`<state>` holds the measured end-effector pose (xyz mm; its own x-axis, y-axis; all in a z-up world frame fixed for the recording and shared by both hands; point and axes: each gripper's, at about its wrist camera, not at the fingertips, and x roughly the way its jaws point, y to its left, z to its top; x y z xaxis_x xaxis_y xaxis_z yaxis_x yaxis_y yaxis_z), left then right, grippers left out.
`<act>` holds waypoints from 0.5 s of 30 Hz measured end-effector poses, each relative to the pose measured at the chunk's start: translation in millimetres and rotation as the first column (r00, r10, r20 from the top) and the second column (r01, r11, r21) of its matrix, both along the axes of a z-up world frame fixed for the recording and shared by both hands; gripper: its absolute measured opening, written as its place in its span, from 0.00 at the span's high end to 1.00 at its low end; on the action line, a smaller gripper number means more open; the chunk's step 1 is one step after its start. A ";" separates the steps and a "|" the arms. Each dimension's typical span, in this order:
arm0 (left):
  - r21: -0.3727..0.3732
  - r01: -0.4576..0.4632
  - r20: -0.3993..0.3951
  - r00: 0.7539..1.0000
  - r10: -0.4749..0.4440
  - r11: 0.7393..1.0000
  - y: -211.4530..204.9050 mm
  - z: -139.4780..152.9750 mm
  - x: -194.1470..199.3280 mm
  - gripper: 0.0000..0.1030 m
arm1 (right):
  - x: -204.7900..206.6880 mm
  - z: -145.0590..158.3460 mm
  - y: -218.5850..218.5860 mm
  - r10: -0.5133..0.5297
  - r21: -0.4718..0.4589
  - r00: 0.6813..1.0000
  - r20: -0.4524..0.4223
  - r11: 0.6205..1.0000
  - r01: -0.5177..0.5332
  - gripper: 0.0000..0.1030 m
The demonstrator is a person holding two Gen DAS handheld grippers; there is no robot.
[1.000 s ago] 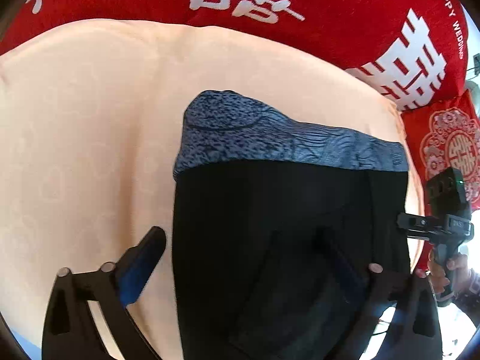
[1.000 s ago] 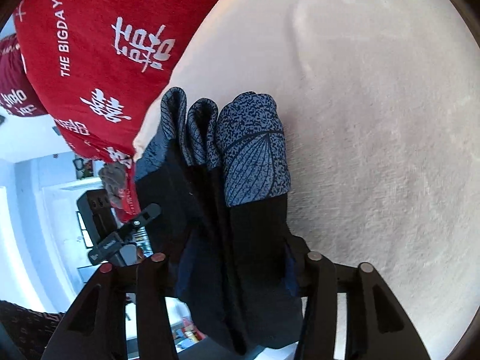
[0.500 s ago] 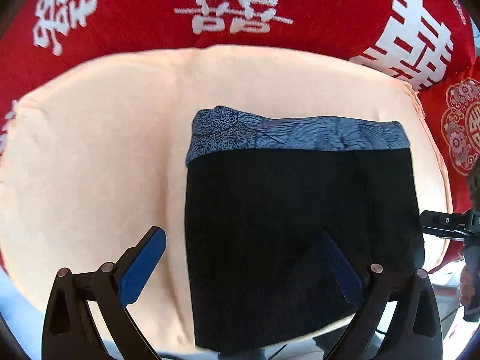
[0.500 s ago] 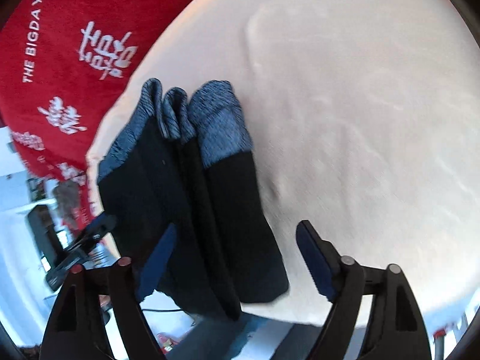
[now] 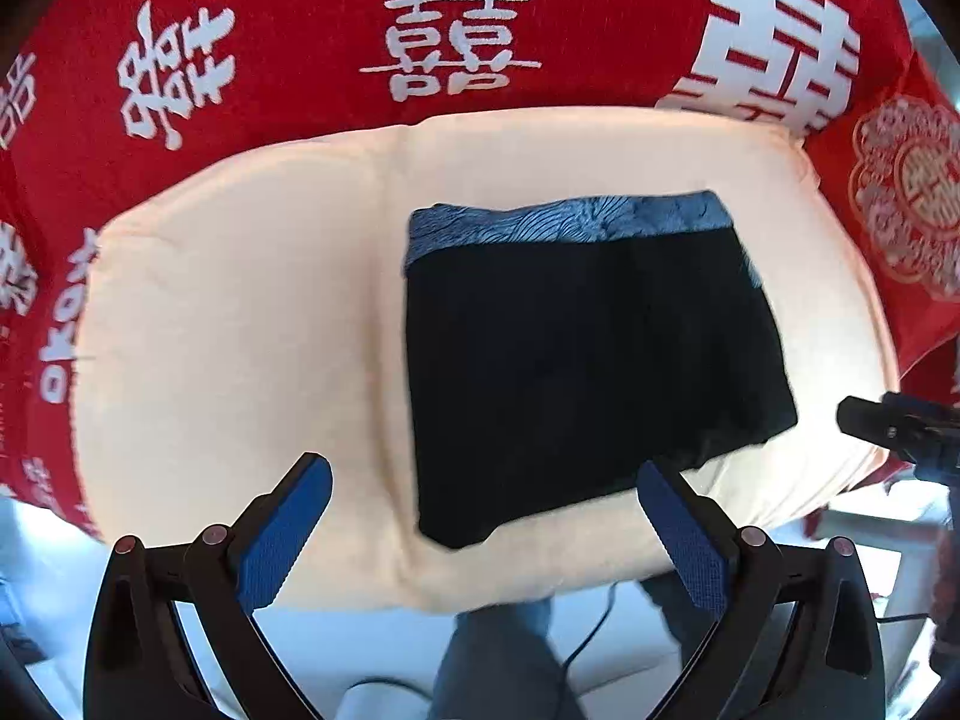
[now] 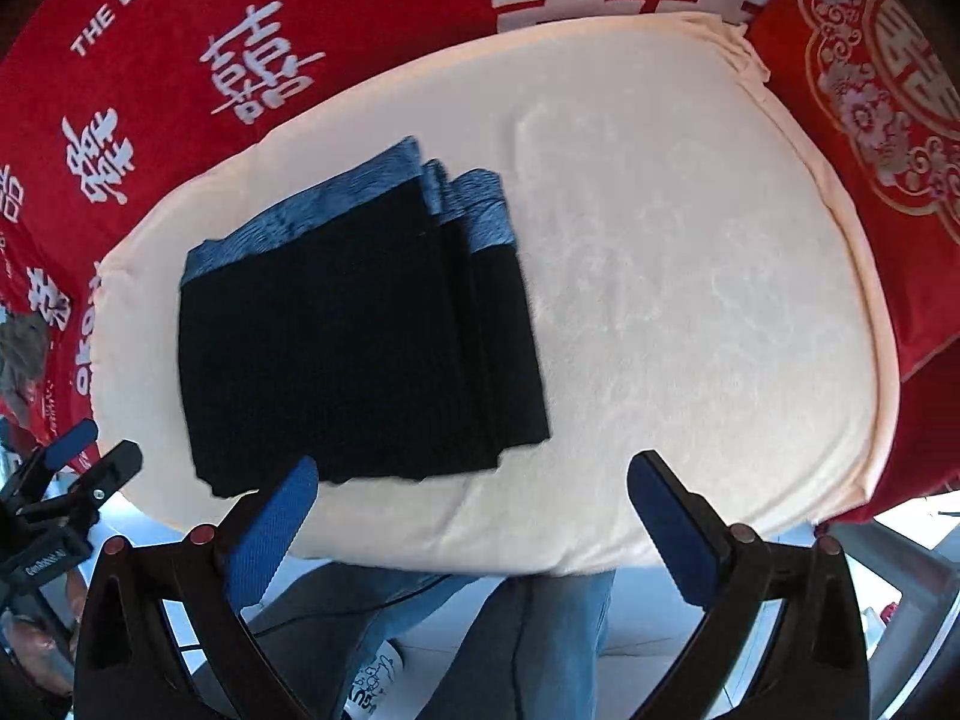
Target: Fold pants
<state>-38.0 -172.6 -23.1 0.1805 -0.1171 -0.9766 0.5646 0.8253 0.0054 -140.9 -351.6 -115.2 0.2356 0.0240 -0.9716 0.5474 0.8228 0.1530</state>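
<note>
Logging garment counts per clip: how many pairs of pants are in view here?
1. The folded black pants with a blue patterned waistband lie on the cream cushion, toward its left side in the right wrist view. Nothing suggests another hidden underneath.

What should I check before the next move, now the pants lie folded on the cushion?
1. Left gripper let go, jaws apart: ok.
2. Right gripper let go, jaws apart: ok.
3. Pants resting wholly on the cream cushion: ok.
4. Blue waistband lined up along the far edge: ok.
5. Layers stacked flush: not ok, the right-side edges stagger in the right wrist view.
6. Underside free of creases: cannot tell.
</note>
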 end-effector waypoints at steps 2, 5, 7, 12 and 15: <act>0.042 0.000 0.027 1.000 -0.002 0.999 4.9 9.6 -7.0 0.01 | -1.0 5.2 11.8 -0.014 -0.012 0.999 -0.037 1.000 0.014 0.00; 0.051 -0.006 0.033 0.999 0.004 0.999 12.2 22.3 -14.0 0.01 | -6.1 23.2 27.0 -0.022 0.004 1.000 -0.002 1.000 0.022 0.00; 0.053 -0.005 0.021 1.000 0.004 0.999 15.2 29.7 -17.3 0.01 | -7.8 35.6 37.2 -0.014 -0.008 1.000 0.010 1.000 0.014 0.00; 0.024 -0.029 0.010 1.000 0.029 0.999 19.6 47.7 -19.0 0.01 | -5.8 57.8 58.7 -0.011 -0.029 0.999 0.032 0.999 0.012 0.00; 0.025 -0.048 0.024 0.999 0.047 0.999 21.0 57.8 -18.6 0.01 | -4.7 68.8 67.8 -0.020 -0.065 0.999 0.032 0.998 0.022 0.00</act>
<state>-56.5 -151.7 34.7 0.2084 -0.0834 -0.9745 0.5244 0.8506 0.0393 -145.5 -283.9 -46.4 0.2661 -0.0450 -0.9629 0.5605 0.8199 0.1166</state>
